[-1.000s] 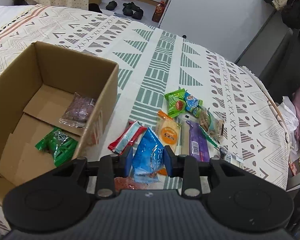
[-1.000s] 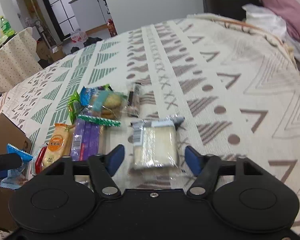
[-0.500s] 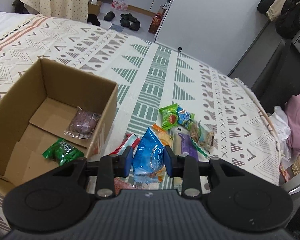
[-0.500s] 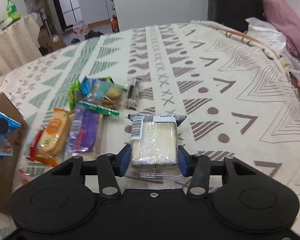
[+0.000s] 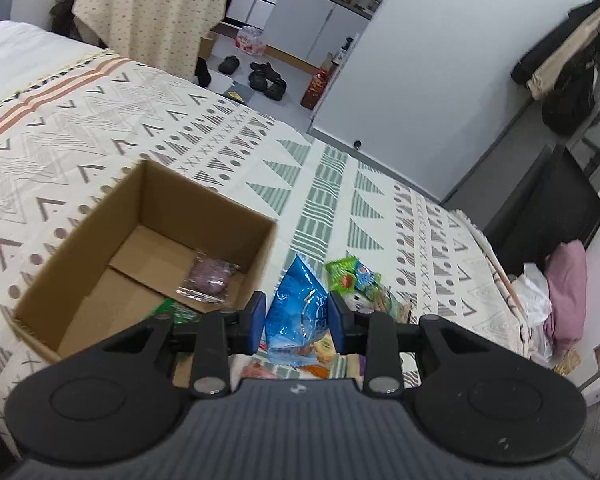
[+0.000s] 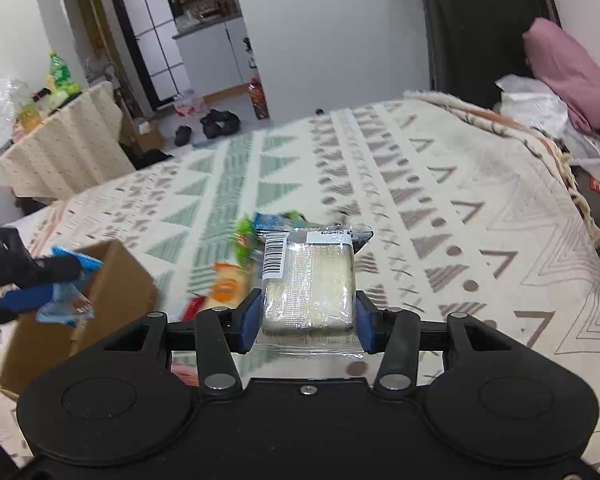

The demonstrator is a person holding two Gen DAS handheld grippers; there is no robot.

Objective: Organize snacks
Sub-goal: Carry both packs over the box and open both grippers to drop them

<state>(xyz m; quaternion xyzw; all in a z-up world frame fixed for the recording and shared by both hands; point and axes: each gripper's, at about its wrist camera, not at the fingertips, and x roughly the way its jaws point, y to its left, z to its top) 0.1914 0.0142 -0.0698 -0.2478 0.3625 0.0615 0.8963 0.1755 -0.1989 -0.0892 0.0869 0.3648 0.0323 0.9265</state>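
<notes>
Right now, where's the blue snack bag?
The blue snack bag is pinched in the left gripper, lifted beside the cardboard box, above the snack pile.

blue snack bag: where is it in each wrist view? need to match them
Left wrist: blue snack bag centre-bottom, clamped in the left gripper.
Right wrist: same bag at far left edge, over the box's near corner.
Shared landmark: cardboard box, lower left in both views.
</notes>
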